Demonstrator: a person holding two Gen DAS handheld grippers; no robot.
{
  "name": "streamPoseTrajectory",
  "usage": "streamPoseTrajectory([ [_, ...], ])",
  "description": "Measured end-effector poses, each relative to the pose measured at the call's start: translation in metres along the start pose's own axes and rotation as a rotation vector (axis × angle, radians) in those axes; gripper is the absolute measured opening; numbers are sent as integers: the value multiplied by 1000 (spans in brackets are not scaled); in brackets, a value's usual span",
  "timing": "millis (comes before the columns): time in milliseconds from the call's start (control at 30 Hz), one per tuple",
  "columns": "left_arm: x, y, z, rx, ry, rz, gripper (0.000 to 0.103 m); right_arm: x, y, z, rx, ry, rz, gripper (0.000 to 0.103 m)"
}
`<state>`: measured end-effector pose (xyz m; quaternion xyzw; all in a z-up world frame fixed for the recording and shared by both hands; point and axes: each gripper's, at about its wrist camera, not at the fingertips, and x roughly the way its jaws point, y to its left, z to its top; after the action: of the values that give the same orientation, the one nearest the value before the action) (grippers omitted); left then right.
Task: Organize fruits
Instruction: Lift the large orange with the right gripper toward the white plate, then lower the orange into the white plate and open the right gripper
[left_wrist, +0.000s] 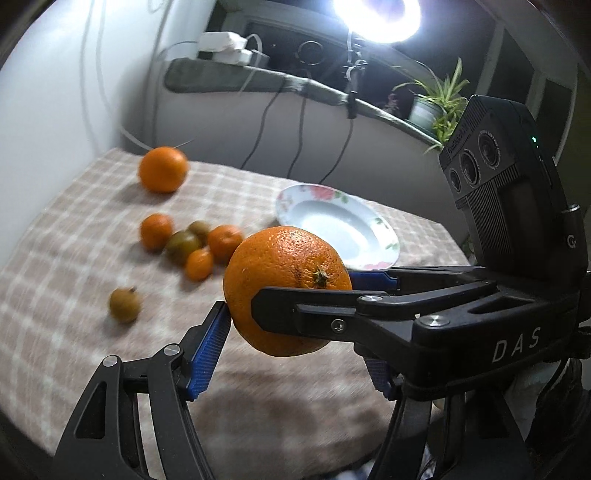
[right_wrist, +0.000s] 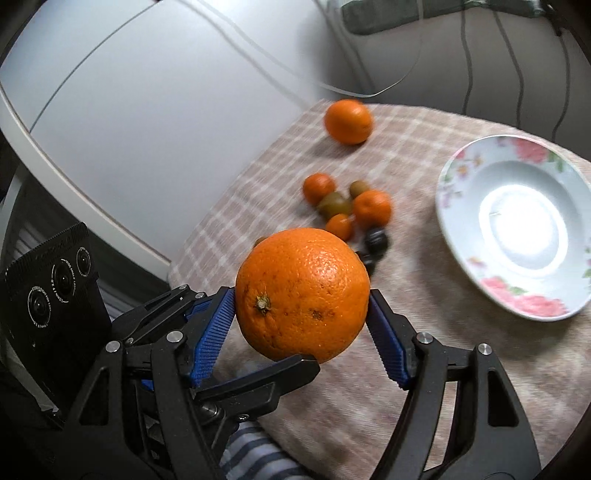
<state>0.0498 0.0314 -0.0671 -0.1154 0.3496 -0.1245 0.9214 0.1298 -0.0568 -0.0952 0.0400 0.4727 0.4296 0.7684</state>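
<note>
Right wrist view: large orange (right_wrist: 302, 293) pinched at once by right gripper (right_wrist: 302, 295) and left gripper (left_wrist: 291, 295), held above the checked table (right_wrist: 369, 387). Judgement: release one pair of jaws before carrying it to the flowered plate (right_wrist: 458, 173), then lower gently; it may roll.

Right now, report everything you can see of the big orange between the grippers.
The large orange is round and bright, with pebbled peel, a dry stem nub and a few dark flecks. It hangs clear above the checked cloth, near the flowered plate. The right gripper clamps its sides with blue ribbed pads; the left gripper presses it crosswise, one finger beneath.
</note>
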Motion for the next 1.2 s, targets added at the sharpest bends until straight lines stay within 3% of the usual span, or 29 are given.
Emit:
streamPoseTrajectory([
  [533,64,-45,33,64,30,-90,67,-48,-71,12,89,-76,-96,74],
  [1200,95,-61,43,93,77,-81,67,-52,-108,18,120,-60,-143,75],
])
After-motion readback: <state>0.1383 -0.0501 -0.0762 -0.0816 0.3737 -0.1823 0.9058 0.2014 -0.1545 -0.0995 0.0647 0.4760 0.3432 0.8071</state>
